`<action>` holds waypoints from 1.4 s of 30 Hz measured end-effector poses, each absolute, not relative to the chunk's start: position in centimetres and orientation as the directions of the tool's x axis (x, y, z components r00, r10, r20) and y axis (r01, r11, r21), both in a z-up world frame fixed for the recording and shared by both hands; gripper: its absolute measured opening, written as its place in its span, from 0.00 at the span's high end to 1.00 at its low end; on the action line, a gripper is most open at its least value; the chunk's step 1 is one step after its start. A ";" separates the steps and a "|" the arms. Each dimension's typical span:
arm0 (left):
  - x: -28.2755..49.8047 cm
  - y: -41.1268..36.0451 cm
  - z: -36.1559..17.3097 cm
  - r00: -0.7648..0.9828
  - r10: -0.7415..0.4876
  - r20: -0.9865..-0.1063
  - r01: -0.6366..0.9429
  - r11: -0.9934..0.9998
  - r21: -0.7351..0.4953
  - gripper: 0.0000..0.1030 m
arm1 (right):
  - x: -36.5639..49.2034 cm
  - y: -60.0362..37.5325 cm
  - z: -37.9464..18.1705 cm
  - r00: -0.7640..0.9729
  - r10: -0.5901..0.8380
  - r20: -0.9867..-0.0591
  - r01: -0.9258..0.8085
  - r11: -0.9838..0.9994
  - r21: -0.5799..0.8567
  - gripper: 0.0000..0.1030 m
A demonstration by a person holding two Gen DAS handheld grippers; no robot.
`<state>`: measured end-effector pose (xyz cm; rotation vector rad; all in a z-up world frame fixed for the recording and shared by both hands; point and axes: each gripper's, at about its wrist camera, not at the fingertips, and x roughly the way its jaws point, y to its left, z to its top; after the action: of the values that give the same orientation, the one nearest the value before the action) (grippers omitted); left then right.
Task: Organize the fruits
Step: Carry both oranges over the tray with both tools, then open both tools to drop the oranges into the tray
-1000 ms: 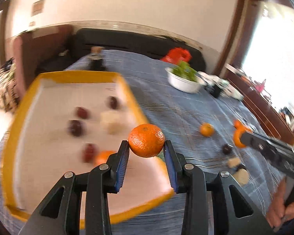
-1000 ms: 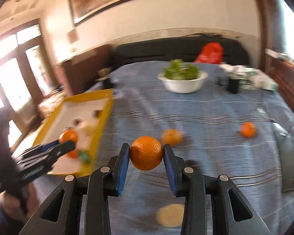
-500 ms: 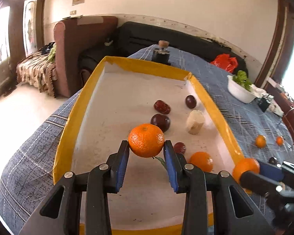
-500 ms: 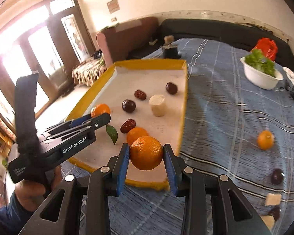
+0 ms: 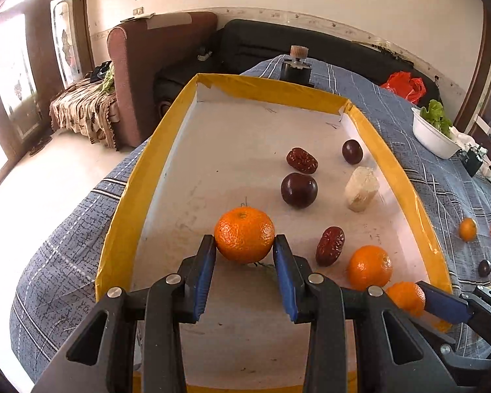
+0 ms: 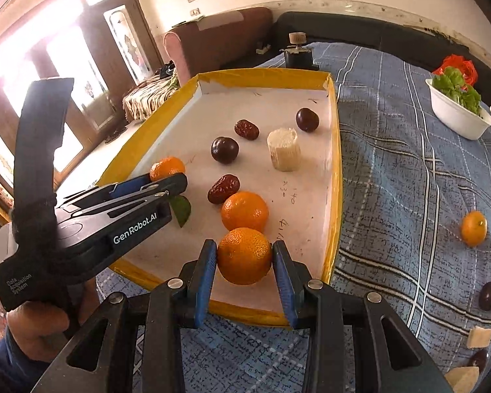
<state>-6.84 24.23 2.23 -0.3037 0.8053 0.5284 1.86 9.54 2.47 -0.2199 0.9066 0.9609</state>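
Blue plaid cloth [image 6: 392, 170] covers the table, with a yellow-rimmed white tray [image 5: 137, 190] lying on it. Nearest, the left gripper [image 5: 244, 252] is clamped on a mandarin [image 5: 244, 234] above the tray floor, and the right gripper [image 6: 244, 258] pinches a second mandarin [image 6: 244, 255] over the tray's near rim. Both are taken across their widest part, which looks sound: such fruit is probably light and slightly yielding, its skin apt to bruise under hard pressure. Beyond lie a loose mandarin [image 6: 244, 211], red dates, dark plums and a pale chunk I cannot identify. Farther right, more fruit [image 6: 473, 224] waits on the cloth. Whether either held mandarin touches the tray is hidden by the fingers.
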 end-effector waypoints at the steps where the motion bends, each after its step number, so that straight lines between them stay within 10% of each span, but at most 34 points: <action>1: -6.9 24.2 2.2 0.573 0.332 -0.749 -0.556 0.829 -0.058 0.66 | 1.7 9.6 2.5 0.254 0.612 -0.749 -0.787 0.581 0.208 0.62; 42: -7.6 22.9 3.3 0.563 0.429 -0.707 -0.594 0.804 0.016 0.66 | 0.7 9.7 2.6 0.294 0.599 -0.745 -0.805 0.576 0.145 0.61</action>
<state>-7.60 22.95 3.29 -0.2350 0.7625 0.6085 0.74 9.67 2.61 -0.2792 0.8534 0.9500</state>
